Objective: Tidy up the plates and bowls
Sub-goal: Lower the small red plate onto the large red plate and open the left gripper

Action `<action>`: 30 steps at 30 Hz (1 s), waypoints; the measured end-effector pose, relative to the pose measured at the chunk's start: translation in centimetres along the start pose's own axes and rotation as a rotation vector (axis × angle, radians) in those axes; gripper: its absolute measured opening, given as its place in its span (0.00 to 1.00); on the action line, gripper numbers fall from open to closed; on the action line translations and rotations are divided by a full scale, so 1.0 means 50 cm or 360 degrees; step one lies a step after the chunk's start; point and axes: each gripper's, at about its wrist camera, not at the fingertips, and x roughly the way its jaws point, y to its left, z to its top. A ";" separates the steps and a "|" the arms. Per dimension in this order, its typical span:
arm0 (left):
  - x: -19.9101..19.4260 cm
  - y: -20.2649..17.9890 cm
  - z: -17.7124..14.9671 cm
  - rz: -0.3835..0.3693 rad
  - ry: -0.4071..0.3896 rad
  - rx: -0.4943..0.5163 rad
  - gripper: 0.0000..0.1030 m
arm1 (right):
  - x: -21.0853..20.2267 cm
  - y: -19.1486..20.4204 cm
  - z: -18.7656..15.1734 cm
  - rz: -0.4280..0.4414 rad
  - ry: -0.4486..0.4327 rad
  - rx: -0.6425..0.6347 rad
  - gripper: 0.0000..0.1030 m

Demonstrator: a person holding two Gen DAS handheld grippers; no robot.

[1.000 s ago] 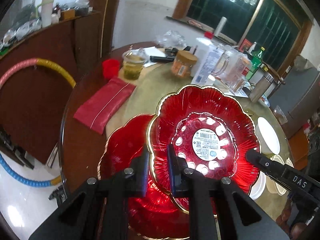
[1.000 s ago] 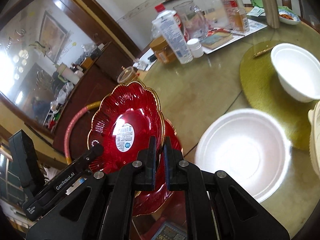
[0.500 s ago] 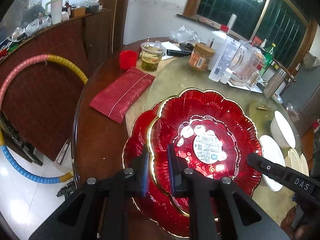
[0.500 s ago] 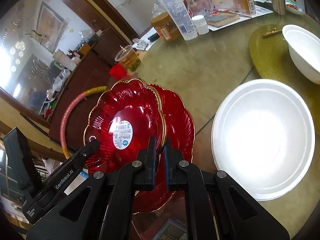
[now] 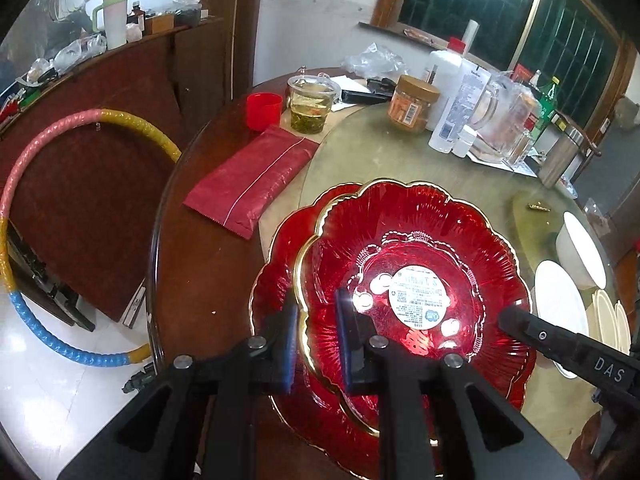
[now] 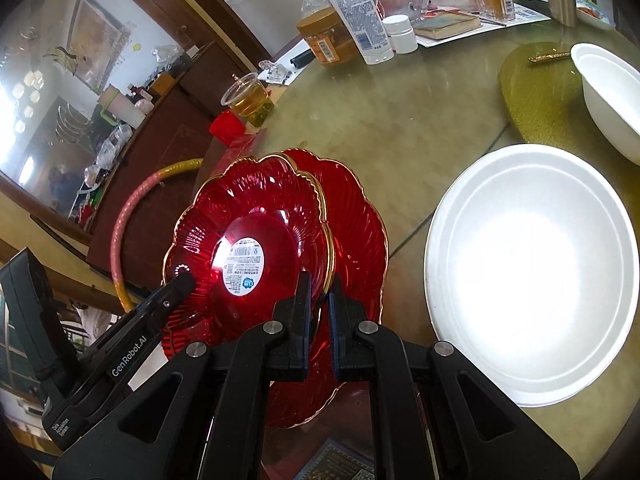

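A red flower-shaped glass plate with a gold rim and a white sticker point(image 5: 416, 264) point(image 6: 256, 240) is held between both grippers. My left gripper point(image 5: 316, 320) is shut on its left rim, and my right gripper point(image 6: 319, 300) is shut on its right rim. It hangs low over a second, matching red plate point(image 5: 276, 256) point(image 6: 356, 216) that lies on the round table. The upper one sits slightly offset, so the lower plate's edge shows around it. Whether the two plates touch I cannot tell.
A large white plate point(image 6: 532, 276) lies right of the red plates, with a white bowl point(image 6: 608, 96) on a gold mat behind it. A red packet point(image 5: 252, 180), red cup point(image 5: 263, 111), tea cup point(image 5: 312, 110), jar point(image 5: 412, 104) and bottles crowd the far side. A hoop point(image 5: 24, 184) leans by the cabinet.
Both grippers have carried the stickered red plate downward and levelled it over the lower red plate. The grips have not changed.
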 end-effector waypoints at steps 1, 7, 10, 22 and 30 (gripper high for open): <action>0.000 -0.001 -0.001 0.0005 0.0000 0.0001 0.15 | 0.001 0.000 0.000 -0.0003 0.0004 -0.0002 0.07; 0.006 -0.001 -0.003 0.0036 0.0010 0.0012 0.16 | 0.010 0.003 0.001 -0.0018 0.0031 -0.0016 0.07; 0.008 -0.003 -0.005 0.0050 0.0015 0.0018 0.16 | 0.014 0.005 0.001 -0.0034 0.0042 -0.0024 0.07; 0.011 -0.013 -0.009 0.0119 0.0018 0.0060 0.20 | 0.021 0.015 0.007 -0.0100 0.0063 -0.0080 0.09; 0.013 -0.024 -0.011 0.0166 0.0022 0.0119 0.22 | 0.028 0.031 0.008 -0.0192 0.0073 -0.0143 0.11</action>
